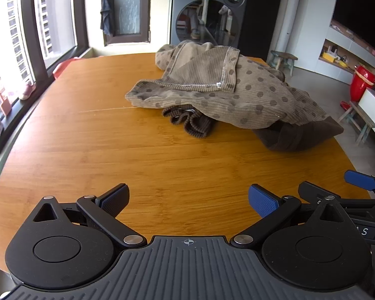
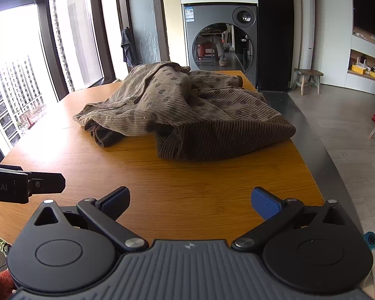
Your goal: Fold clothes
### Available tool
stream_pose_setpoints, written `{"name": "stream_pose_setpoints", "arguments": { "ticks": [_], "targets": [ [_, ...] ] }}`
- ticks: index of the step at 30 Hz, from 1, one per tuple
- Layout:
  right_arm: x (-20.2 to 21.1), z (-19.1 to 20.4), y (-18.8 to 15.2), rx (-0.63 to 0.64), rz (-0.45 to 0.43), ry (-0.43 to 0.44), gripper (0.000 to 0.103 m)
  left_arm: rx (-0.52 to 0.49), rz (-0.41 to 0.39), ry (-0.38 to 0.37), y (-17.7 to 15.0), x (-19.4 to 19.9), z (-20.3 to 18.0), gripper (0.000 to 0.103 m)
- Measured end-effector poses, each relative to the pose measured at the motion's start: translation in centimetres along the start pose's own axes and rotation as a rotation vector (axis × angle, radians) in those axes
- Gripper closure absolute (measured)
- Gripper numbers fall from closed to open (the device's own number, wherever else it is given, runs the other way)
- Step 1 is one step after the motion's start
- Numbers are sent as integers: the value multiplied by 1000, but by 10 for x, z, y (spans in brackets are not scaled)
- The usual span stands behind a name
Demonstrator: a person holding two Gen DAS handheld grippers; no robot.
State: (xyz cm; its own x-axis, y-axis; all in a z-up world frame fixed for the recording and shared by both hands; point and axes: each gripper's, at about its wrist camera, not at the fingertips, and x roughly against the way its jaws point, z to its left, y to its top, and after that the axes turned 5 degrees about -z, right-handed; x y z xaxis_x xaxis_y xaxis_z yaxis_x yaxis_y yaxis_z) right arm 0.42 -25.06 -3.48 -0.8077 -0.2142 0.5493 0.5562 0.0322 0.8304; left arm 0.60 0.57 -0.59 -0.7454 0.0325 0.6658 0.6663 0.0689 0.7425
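A crumpled brown corduroy garment with dark dots point(image 1: 225, 92) lies in a heap on the far right part of the wooden table point(image 1: 112, 150). A dark ribbed cuff point(image 1: 192, 122) and a dark brown part stick out under it. It also shows in the right wrist view point(image 2: 182, 110). My left gripper point(image 1: 188, 200) is open and empty above the table's near edge, well short of the garment. My right gripper point(image 2: 190, 201) is open and empty, also short of the garment. The right gripper's fingertip point(image 1: 360, 180) shows at the right in the left wrist view.
A washing machine point(image 2: 220, 40) stands behind the table. Windows run along the left, with small shoes point(image 1: 27, 90) on the sill. A wooden stool point(image 2: 308, 77) and a red object point(image 1: 362, 82) stand on the floor at right. The table's right edge point(image 2: 312, 150) drops to the floor.
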Motion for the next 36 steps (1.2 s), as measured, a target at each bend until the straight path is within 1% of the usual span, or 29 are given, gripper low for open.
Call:
{"name": "stream_pose_setpoints", "arguments": {
  "ticks": [23, 36],
  "targets": [
    [-5, -4, -5, -23, 35, -2, 0, 5, 39, -6, -4, -5, -1, 0],
    [-6, -5, -5, -17, 41, -5, 0, 10, 54, -11, -5, -9, 1, 0]
  ]
}}
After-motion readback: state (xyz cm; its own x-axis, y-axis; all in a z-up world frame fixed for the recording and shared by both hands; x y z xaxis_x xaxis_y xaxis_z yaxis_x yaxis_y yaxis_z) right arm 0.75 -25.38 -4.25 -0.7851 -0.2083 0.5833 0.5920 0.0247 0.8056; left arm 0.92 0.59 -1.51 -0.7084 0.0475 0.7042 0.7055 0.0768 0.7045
